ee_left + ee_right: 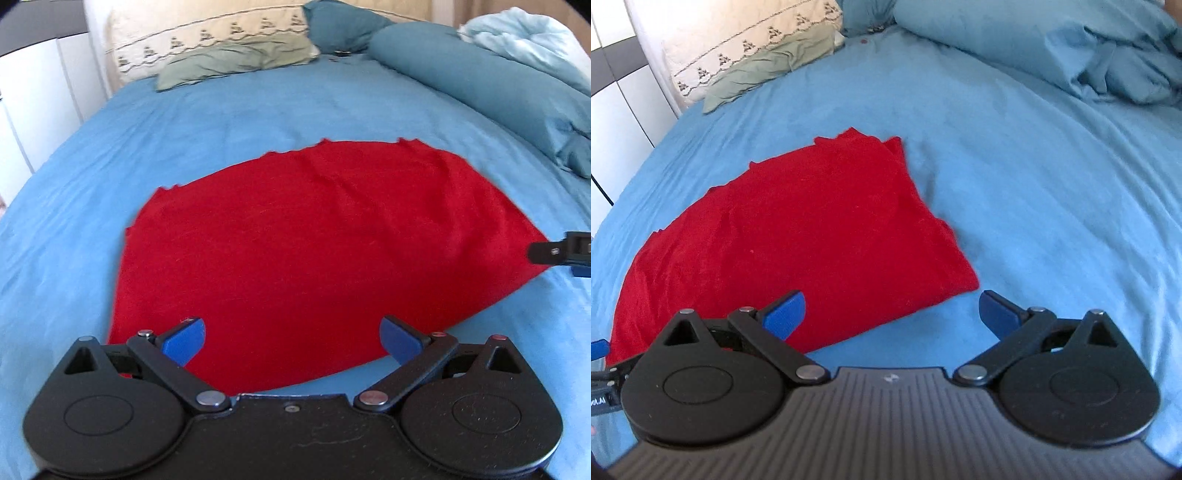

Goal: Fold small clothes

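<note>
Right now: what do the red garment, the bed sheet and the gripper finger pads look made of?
Red garment: soft matte knit or fleece-like cloth, slightly fuzzy; exact fibre unclear.
Bed sheet: thin matte woven fabric, probably cotton, with fine wrinkles.
Finger pads: smooth blue rigid plastic, probably printed, on the black left gripper linkage.

The right gripper (561,253) is cut off at the three o'clock edge, its jaws unreadable. The left gripper (600,373) barely shows at nine o'clock. The red garment's (325,251) near edge hides behind hardware.
</note>
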The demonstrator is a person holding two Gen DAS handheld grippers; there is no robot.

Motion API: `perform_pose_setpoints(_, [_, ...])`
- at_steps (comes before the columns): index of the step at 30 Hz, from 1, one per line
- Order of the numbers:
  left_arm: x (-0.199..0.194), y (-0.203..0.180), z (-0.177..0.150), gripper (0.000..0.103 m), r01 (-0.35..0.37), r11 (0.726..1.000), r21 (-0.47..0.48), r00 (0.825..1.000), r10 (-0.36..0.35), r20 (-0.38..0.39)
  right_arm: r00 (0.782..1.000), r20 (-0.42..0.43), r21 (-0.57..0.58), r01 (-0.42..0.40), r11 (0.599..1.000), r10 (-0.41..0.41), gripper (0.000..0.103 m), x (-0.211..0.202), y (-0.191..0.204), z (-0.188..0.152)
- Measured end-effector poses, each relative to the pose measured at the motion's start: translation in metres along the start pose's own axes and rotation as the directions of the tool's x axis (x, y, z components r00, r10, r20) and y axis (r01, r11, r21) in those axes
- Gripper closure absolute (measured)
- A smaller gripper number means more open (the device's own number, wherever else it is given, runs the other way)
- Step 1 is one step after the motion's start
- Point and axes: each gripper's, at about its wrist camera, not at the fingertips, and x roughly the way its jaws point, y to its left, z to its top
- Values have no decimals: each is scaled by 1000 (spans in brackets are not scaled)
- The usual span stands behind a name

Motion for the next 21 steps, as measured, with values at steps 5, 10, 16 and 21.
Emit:
perform_pose_setpoints(5, [14,-9,13,1,24,999,-47,1000,-24,-7,999,-34,22,-29,999,30,0,22,-16,9])
perform_pose_setpoints(10, [39,-13,25,1,7,996,-88,999,-10,-41,999,-12,-34,-31,999,31,0,41,-26,18])
perform_pose_setpoints(16, [64,-12,39,1,-17,992,-127,998,9,-60,987,-60,-134,-159,978,152,25,61,-31,38])
perform_pose_setpoints(21, [85,-8,42,1,-59,985,-159,994,43,-104,984,-97,-210,-168,963,151,40,73,-26,46])
